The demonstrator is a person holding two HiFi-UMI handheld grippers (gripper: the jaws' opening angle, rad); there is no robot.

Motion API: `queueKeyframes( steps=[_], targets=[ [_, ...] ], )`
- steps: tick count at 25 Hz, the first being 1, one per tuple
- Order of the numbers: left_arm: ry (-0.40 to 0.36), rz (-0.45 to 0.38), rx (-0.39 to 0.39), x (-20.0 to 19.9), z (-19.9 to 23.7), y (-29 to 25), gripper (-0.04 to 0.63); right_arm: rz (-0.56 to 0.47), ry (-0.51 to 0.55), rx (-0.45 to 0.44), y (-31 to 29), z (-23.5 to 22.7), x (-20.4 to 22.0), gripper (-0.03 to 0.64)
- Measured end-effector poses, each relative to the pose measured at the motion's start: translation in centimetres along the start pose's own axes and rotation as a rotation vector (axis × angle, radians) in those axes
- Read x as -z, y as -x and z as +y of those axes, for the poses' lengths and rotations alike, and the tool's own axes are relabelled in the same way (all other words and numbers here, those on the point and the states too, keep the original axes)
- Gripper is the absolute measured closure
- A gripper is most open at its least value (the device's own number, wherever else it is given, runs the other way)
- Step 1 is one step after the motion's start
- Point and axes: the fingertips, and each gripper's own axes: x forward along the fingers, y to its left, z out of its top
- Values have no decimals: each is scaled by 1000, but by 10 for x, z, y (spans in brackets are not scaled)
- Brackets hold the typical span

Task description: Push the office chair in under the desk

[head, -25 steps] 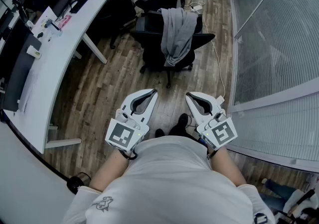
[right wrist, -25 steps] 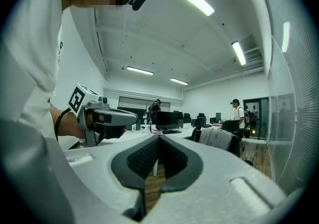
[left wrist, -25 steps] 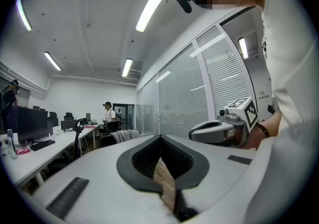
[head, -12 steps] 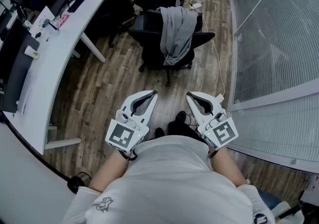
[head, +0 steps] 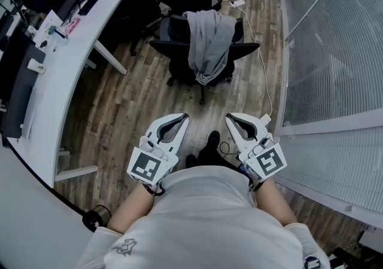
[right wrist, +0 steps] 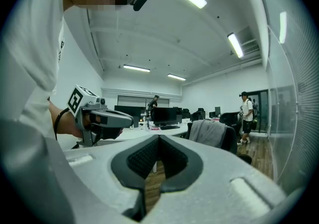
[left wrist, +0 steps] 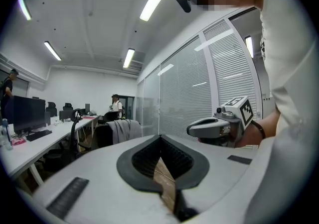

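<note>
Chair [head: 177, 51] stands well ahead of the left gripper [head: 182, 117] and right gripper [head: 229, 117], both pressed together, empty and about equally near, with the desk [head: 72, 64] to its left.

No text is readable. White cubes [head: 148, 166] on the left gripper [head: 184, 116] and right gripper [head: 229, 116] bear only black square patterns. The dark print [head: 121, 244] on the white sleeve [head: 99, 247] behind them is illegible.
</note>
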Motion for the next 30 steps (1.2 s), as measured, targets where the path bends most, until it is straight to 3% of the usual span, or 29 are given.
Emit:
queueKeyframes(
  steps=[8,14,20,26,30],
  targets=[
    [-8,14,45,-6,19,-74,597,18,4,-23,-19,-78,7,614],
    [-39,-7,28,-21,40,-135,597,16,22,-39,-28,-141,6,614],
    [-154,62,23,-13,58,-170,597,43,25,-82,-40,-181,5,613],
    [-66,82,31,-7,86,-186,597,51,7,-84,-61,-205,16,612],
    [-92,100,31,2,108,-195,597,54,34,-76,-77,-223,25,612]
  ],
)
